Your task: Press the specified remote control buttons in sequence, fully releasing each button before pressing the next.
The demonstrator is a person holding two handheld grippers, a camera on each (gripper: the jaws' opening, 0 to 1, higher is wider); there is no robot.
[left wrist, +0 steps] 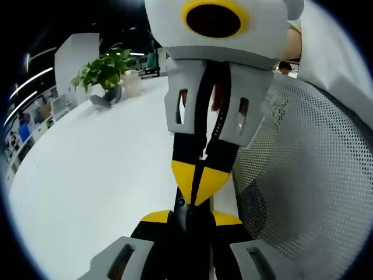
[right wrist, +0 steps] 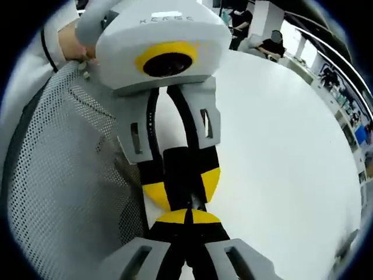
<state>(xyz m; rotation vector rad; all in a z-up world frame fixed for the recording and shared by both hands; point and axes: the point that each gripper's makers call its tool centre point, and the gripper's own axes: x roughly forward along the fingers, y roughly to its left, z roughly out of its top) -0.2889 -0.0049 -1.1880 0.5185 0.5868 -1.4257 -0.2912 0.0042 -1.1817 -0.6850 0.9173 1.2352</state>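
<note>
With the left claw (left wrist: 191, 219), gripping a slim black slab seen edge-on, taken for the remote control (left wrist: 189, 233): yellow tips parted to either side of it, black body wedged between. No buttons to be made out from this angle.

With the right claw (left wrist: 198, 182), clenched on nothing: yellow tips pressed together into one wedge. Coming down head-on toward the left claw, nose to nose, wedge touching the upper end of the remote control, as far as can be told.

Same meeting in the right gripper view: right claw (right wrist: 187, 217) with tips together at the bottom, left claw (right wrist: 183, 185) just beyond and facing it, holding the black slab between spread yellow tips.

Beneath both claws, a broad white table (left wrist: 87, 175).

Right of the left claw, close by, a grey mesh chair back (left wrist: 315, 175); beyond that, a white sleeve (left wrist: 332, 52).

Far beyond the left claw and off to its left, at the table's far edge, a leafy potted plant (left wrist: 105, 70) beside a white pot.

In the right gripper view, past the left claw's body and to its left, a hand (right wrist: 73, 44) around the left claw's grip.

Far beyond the right claw, past the table, seated people, too small to describe.
</note>
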